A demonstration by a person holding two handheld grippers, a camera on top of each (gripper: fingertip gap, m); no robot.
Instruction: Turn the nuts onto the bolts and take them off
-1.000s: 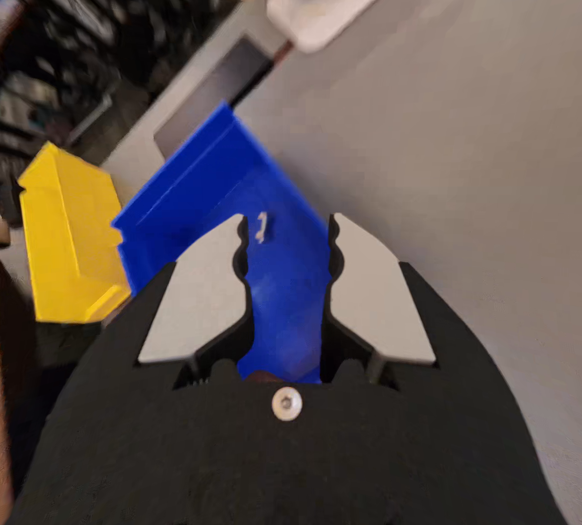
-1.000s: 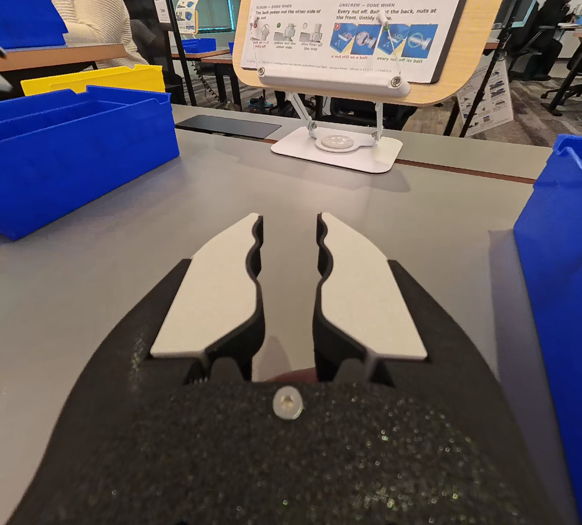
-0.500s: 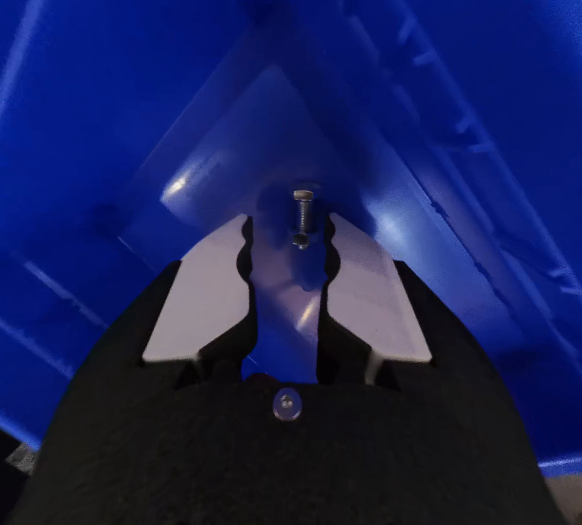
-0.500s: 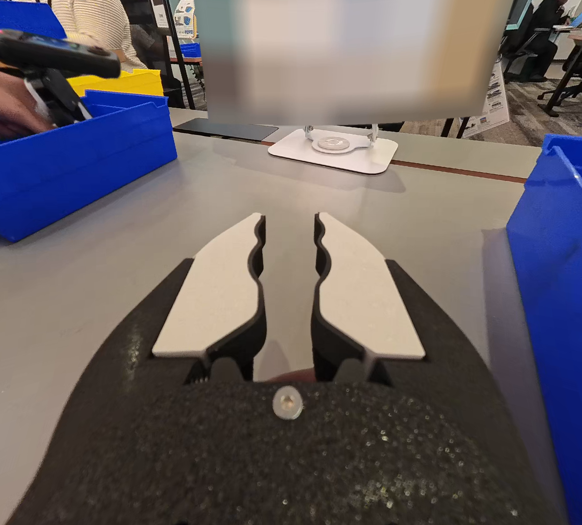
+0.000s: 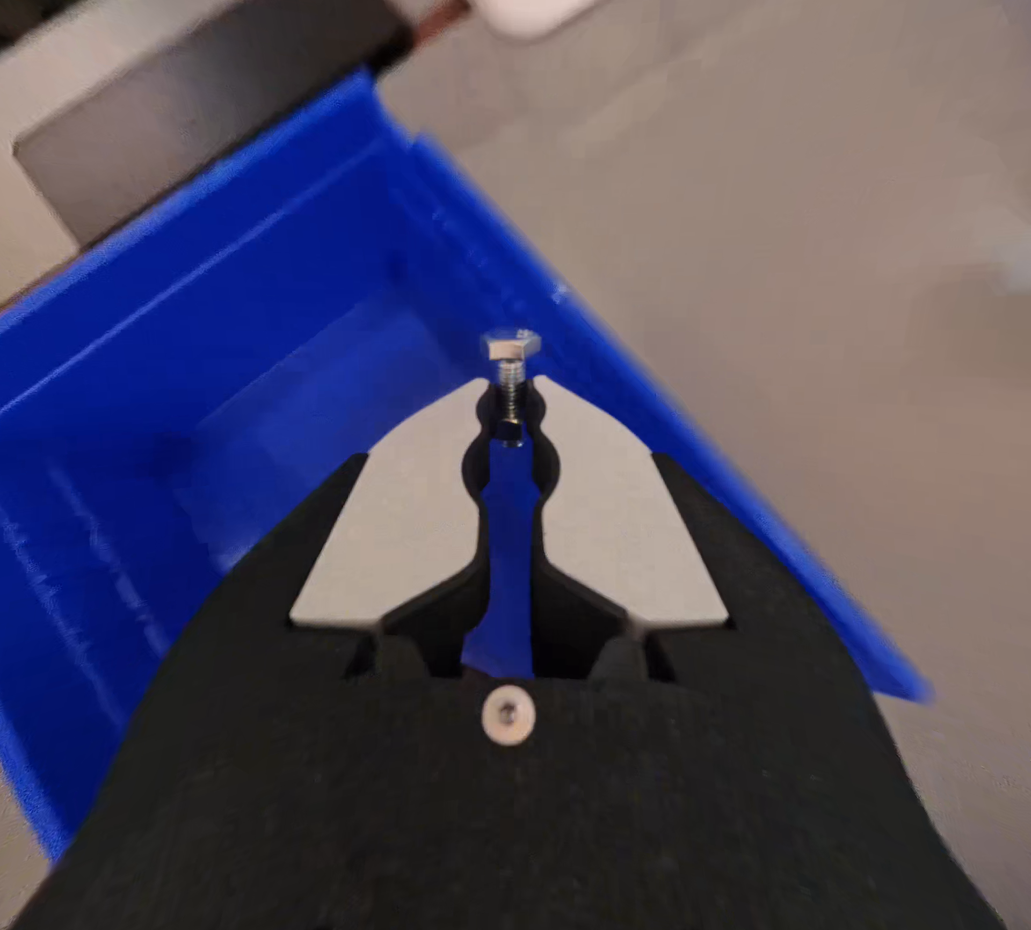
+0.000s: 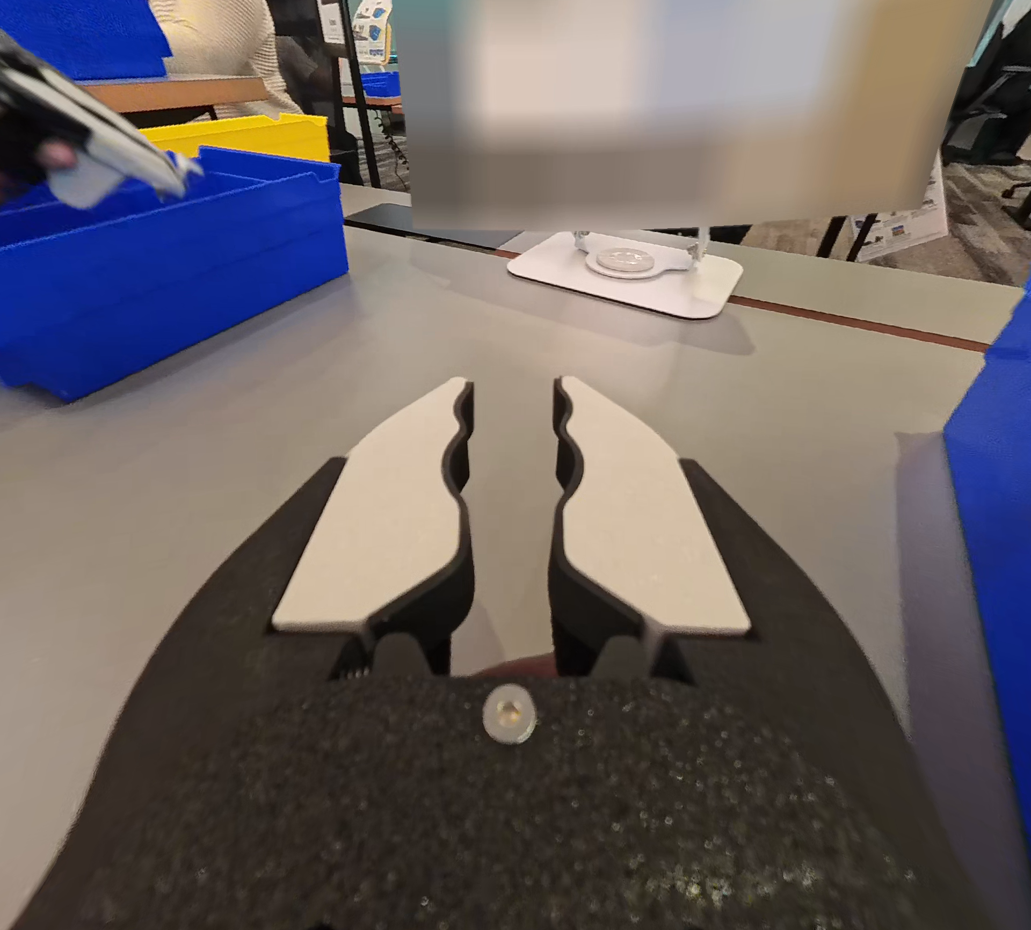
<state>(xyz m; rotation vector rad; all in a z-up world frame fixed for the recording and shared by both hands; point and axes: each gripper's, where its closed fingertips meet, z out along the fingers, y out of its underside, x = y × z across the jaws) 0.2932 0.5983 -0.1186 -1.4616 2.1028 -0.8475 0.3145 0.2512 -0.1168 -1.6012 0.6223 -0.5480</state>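
Grey tabletop (image 6: 290, 457), blue plastic bins on both flanks, white stand base (image 6: 630, 278) at the back.
Left gripper (image 5: 510, 395) is pinching a small silver hex-head bolt (image 5: 510, 370) with a dark nut (image 5: 510, 434) on its shank, up above the open blue bin (image 5: 268, 345); right gripper (image 6: 513, 401) hovers low over the table, fingers spread and holding nothing.

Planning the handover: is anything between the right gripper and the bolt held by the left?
Nothing visible. Bare table lies between the open right gripper and the left gripper, which holds the bolt above the blue bin.
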